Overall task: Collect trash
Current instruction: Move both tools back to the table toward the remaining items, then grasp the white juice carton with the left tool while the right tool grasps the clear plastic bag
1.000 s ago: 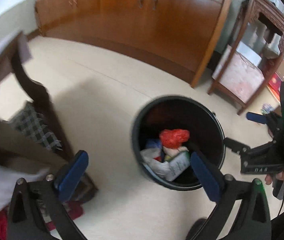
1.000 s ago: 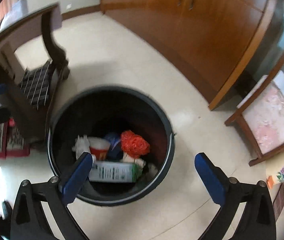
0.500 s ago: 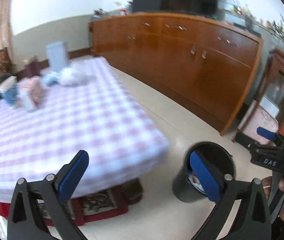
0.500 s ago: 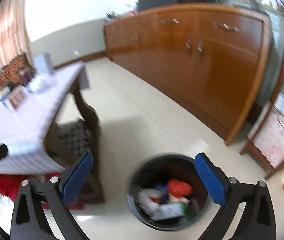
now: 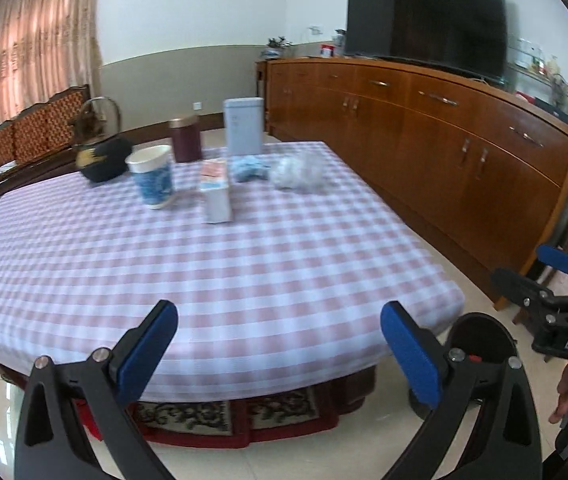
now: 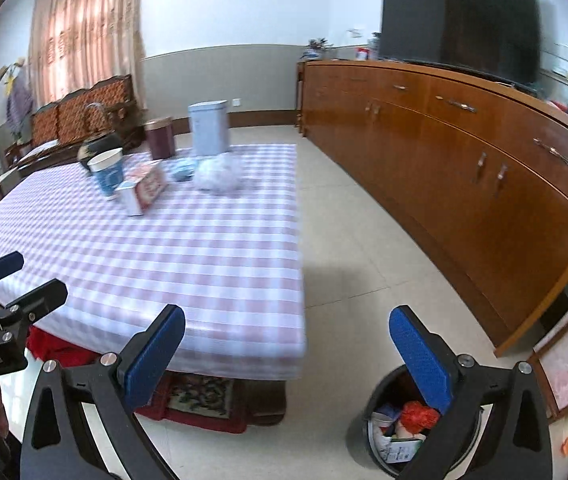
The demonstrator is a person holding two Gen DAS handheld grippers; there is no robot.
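Checked cloth covers the bench [image 5: 244,264]. From left to right at its far end sit a cup [image 5: 152,178], carton [image 5: 216,190], blue wad [image 5: 248,168] and crumpled bag [image 5: 297,172]. Left tool [image 5: 278,344] and right tool [image 6: 287,352] both hang released, empty — the bin [image 6: 367,412] stands at right. Best to reach across low and take soft scraps first.

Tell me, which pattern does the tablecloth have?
The tablecloth has pink-and-white checks, shown best in the left wrist view.
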